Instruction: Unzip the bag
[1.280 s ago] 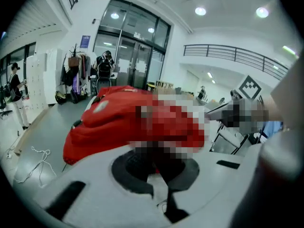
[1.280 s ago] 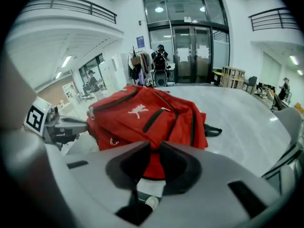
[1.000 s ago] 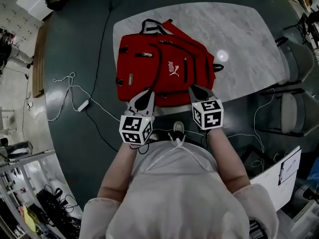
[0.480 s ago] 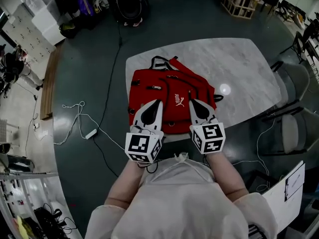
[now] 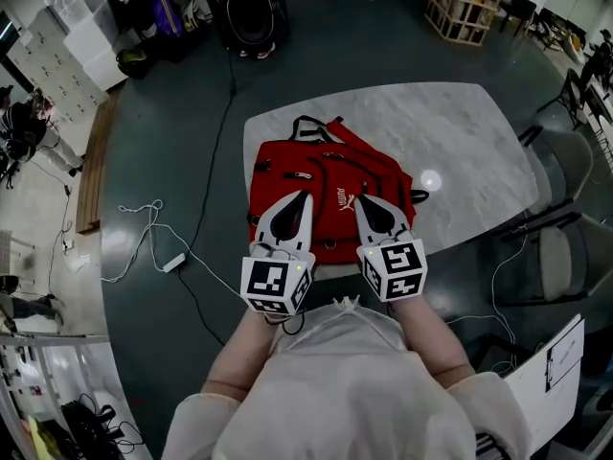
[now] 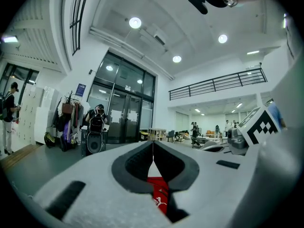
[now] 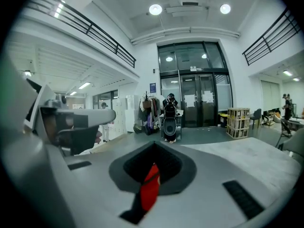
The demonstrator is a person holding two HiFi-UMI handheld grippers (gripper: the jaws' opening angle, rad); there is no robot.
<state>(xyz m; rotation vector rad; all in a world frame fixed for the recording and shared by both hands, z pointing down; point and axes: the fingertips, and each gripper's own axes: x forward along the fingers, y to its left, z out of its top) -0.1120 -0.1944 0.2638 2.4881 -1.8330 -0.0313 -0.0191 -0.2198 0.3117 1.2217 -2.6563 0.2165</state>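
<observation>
Red bag (image 5: pixel 326 195), marble table's (image 5: pixel 469 142) near-left corner, open room rightward (and beyond)

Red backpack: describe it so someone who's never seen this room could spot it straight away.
Find the pale marble-look table on the dark floor. The backpack lies flat on its near left part. It is the only red thing there, with black zips and a white logo.

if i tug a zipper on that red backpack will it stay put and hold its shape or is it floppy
Probably floppy: the red backpack lies flat and slumped on the marble table, so it looks fairly empty and light. A one-sided tug would likely drag or bunch it unless the other side is pinned.
</observation>
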